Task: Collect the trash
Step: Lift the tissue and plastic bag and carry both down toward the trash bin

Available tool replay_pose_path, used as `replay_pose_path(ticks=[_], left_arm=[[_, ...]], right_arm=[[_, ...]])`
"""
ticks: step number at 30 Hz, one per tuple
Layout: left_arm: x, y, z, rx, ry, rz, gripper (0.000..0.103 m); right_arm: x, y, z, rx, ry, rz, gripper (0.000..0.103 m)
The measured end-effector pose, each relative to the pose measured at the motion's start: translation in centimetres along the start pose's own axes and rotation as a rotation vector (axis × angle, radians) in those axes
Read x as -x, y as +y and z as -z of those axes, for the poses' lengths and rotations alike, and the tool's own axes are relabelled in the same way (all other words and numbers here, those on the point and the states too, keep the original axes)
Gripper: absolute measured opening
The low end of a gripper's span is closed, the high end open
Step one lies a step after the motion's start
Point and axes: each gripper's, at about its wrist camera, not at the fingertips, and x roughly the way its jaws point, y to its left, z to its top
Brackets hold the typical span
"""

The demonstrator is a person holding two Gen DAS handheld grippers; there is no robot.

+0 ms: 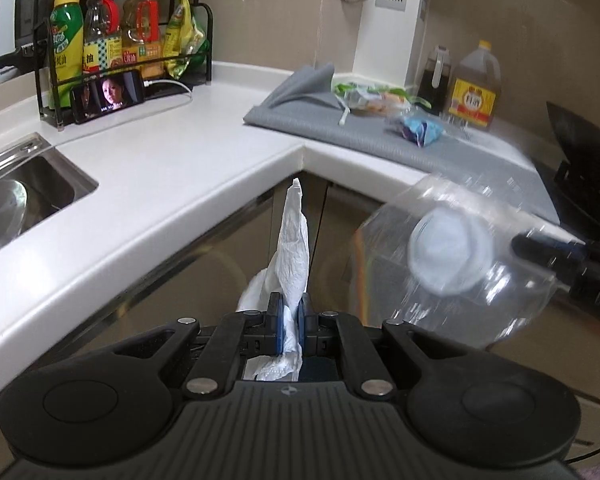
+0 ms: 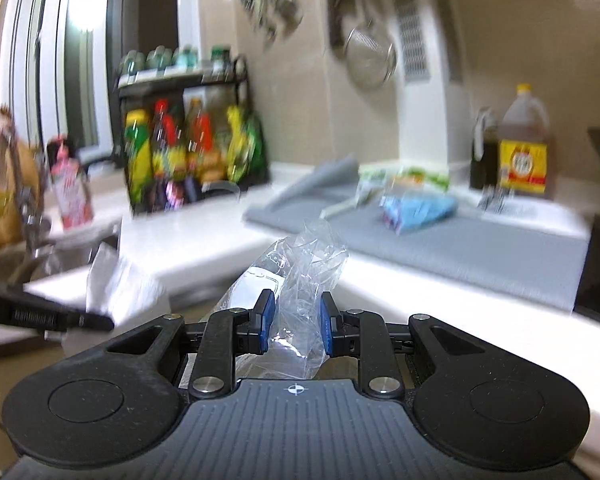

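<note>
In the left wrist view my left gripper [image 1: 290, 312] is shut on a crumpled white tissue [image 1: 296, 240] that sticks up between the blue pads, in front of the counter's corner. To its right a clear crushed plastic bottle [image 1: 452, 256] with a white cap hangs blurred from my right gripper [image 1: 540, 248]. In the right wrist view my right gripper [image 2: 296, 320] is shut on that bottle [image 2: 304, 264]. The left gripper [image 2: 96, 320] and its tissue [image 2: 116, 280] show at the left. A blue wrapper [image 1: 420, 130] [image 2: 416, 208] and green-and-white packaging [image 1: 372, 96] [image 2: 404, 178] lie on the grey mat [image 1: 320, 128].
The white L-shaped counter [image 1: 160, 168] has a steel sink [image 1: 24, 200] at the left. A black rack of sauce bottles [image 1: 120, 40] with a phone [image 1: 108, 94] in front stands at the back. An oil jug [image 1: 474, 88] and a dark bottle [image 1: 434, 80] stand right, cabinets below.
</note>
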Motion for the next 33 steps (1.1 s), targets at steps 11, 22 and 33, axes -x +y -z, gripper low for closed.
replay_pose_path(ticks=[11, 22, 33], left_arm=[[-1.0, -0.6, 1.8, -0.005, 0.057, 0.027, 0.007], [-1.5, -0.6, 1.8, -0.006, 0.078, 0.031, 0.007], [-2.2, -0.9, 1.6, -0.013, 0.103, 0.039, 0.007]], right_arm=[[-1.2, 2.5, 2.1, 0.048, 0.113, -0.022, 0.025], [-2.1, 2.3, 2.1, 0.04, 0.159, -0.018, 0.025], [-2.6, 2.2, 2.4, 0.031, 0.185, 0.004, 0.026]])
